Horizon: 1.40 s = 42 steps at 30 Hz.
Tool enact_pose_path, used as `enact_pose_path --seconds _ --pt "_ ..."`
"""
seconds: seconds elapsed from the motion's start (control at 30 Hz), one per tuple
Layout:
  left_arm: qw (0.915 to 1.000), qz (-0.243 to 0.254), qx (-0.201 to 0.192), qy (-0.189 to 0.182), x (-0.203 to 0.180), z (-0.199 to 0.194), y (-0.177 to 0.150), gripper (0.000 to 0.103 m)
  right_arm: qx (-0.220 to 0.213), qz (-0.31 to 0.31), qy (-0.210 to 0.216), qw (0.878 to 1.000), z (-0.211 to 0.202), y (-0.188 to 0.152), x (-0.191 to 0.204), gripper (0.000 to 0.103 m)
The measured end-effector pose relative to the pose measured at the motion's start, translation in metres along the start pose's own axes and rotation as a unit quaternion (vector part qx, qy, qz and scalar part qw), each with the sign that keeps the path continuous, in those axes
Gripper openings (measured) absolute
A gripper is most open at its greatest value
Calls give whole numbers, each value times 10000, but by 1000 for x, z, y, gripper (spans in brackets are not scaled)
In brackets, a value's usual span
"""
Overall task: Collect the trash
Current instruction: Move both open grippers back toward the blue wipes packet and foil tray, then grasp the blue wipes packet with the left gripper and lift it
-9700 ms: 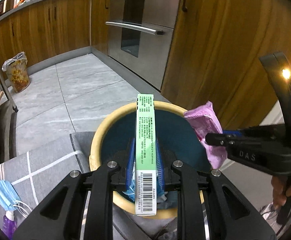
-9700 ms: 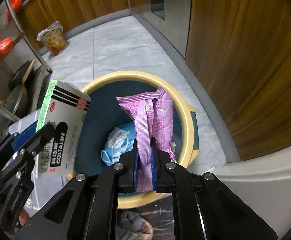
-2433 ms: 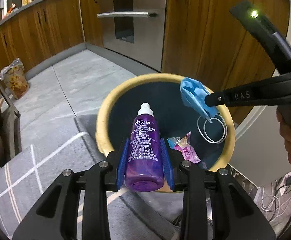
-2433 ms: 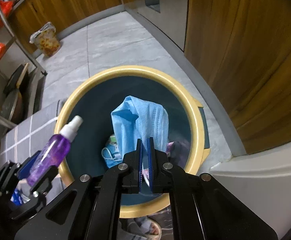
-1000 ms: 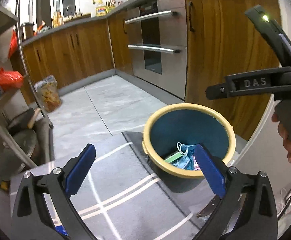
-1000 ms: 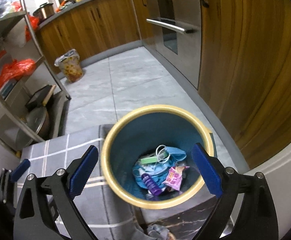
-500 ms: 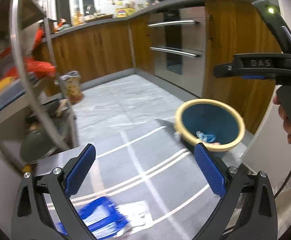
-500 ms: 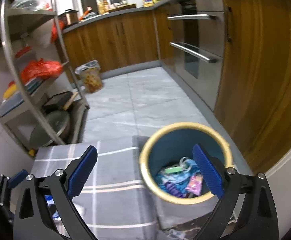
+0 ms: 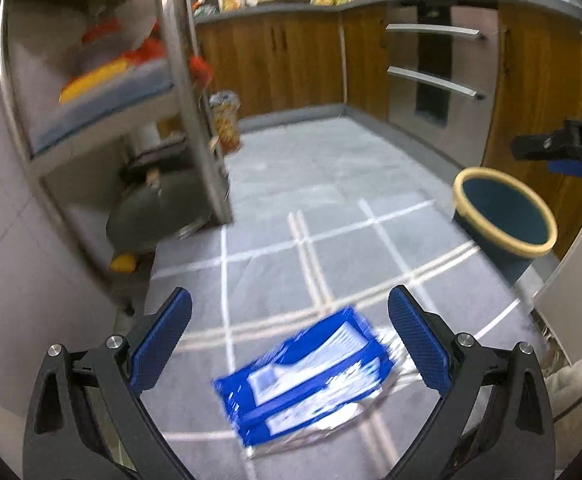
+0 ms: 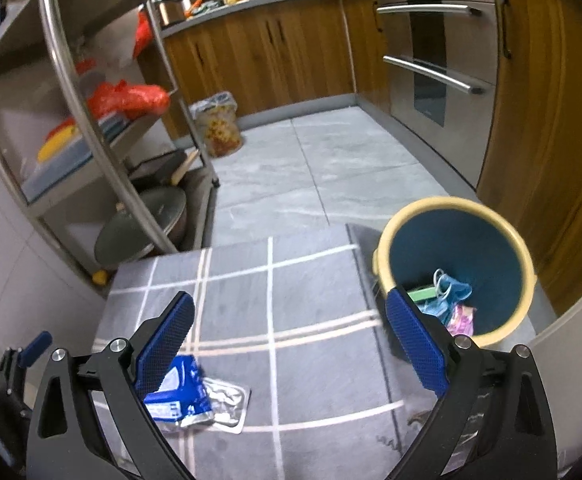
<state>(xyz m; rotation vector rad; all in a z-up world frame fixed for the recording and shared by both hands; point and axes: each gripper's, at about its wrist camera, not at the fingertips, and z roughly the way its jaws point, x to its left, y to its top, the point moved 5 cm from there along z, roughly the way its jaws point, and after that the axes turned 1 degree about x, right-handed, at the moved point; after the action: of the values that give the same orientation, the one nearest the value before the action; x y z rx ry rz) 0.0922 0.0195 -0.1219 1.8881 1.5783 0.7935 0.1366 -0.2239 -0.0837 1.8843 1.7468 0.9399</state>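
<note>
Left gripper (image 9: 289, 346) w/ jaws spread wide is hovering right over the blue foil wrapper (image 9: 305, 376) lying on the checked mat (image 10: 311, 300), prob lining up a grab, while right gripper (image 10: 287, 342), also wide open & empty, is idling near the bin (image 10: 455, 268).

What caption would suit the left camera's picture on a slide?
Open left gripper above a blue and silver packet on the grey checked mat, bin waiting nearby.

Grey cloth (image 10: 315, 304), white grid lines. Blue-white packet (image 9: 307, 380), silver foil edge. Teal bin (image 10: 457, 256), cream rim. Blue gripper pads (image 10: 163, 340).
</note>
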Motion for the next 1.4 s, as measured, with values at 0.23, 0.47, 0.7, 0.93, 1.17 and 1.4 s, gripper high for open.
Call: enact_pose_path --seconds 0.23,0.47,0.7,0.93,1.17,1.4 --pt "9977 188 538 -370 -2 25 -35 83 246 -220 56 9994 21 -13 28 96" --pt "9921 708 830 -613 -36 47 -51 77 451 -318 4 9985 40 -15 33 96" --pt "9858 937 1234 -643 -55 76 -60 57 571 -298 -67 9979 52 -15 22 96" --pt "9822 1166 1272 -747 -68 82 -59 20 615 -287 -55 9977 58 -12 12 96" --pt "9884 885 1008 -711 -57 71 -38 8 779 -650 -10 9948 67 -21 15 96" --pt "9968 83 483 -626 -22 51 2 5 1053 -1622 576 9794 77 -51 47 96"
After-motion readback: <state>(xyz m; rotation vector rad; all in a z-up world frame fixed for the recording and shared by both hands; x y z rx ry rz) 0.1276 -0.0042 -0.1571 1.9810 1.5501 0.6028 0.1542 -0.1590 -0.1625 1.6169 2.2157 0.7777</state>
